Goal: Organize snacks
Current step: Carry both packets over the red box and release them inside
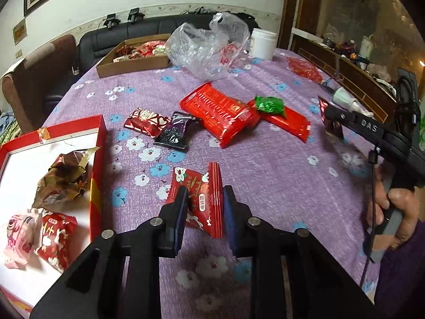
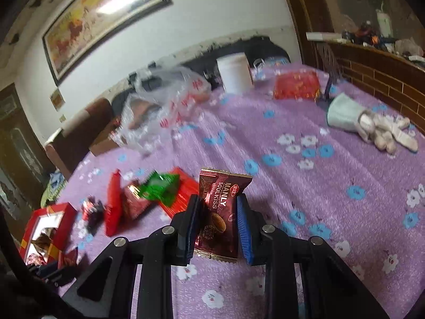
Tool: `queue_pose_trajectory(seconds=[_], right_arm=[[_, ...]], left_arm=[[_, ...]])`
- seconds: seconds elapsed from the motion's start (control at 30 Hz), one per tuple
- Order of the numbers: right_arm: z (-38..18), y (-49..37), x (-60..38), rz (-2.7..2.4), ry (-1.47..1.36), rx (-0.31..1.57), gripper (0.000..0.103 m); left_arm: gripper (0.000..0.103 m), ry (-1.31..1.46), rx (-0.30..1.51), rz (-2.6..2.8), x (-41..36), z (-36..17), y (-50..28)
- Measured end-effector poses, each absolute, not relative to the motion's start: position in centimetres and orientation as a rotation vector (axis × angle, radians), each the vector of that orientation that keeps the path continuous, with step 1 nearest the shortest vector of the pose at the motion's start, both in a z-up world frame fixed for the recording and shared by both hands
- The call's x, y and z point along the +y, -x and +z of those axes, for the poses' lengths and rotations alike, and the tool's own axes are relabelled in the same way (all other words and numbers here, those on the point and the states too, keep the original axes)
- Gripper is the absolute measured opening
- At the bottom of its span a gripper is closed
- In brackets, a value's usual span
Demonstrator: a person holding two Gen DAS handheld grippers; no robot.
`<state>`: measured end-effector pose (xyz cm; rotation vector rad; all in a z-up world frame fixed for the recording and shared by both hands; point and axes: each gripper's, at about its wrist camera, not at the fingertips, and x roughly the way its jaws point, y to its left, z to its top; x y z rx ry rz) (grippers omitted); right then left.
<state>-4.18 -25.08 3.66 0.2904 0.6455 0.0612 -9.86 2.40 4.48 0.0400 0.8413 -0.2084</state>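
My left gripper is shut on a red snack packet with white flowers, low over the purple tablecloth. To its left is a red box with a white inside holding a crumpled gold wrapper, a pink packet and a red packet. My right gripper is shut on a dark red Manly chocolate packet and holds it above the table; it also shows at the right in the left wrist view. Loose snacks lie mid-table: two long red packs, a green packet, a black packet.
A cardboard tray of snacks, a clear plastic bag and a white tub stand at the far side. A red mesh bag and a doll lie at the right. Sofa and chair sit behind the table.
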Motion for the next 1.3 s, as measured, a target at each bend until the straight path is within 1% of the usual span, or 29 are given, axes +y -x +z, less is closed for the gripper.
queue_pose_trajectory(seconds=[0.17, 0.63, 0.97, 1.3], right_arm=[[5.0, 5.3, -24.6, 0.1, -0.281, 0.549, 0.029], [4.7, 4.8, -24.4, 0.1, -0.279, 0.577, 0.029], [4.6, 4.7, -24.4, 0.1, -0.278, 0.577, 0.029], [4.4, 4.5, -24.7, 0.09, -0.29, 0.592, 0.029]], left_arm=[[0.019, -0.039, 0.818, -0.241, 2.3, 5.2, 10.9], [0.018, -0.016, 0.797, -0.278, 3.2, 6.3, 13.3], [0.018, -0.075, 0.659, -0.202, 3.9, 9.4, 14.9], [0.018, -0.064, 0.603, -0.08, 7.5, 10.5, 15.6]])
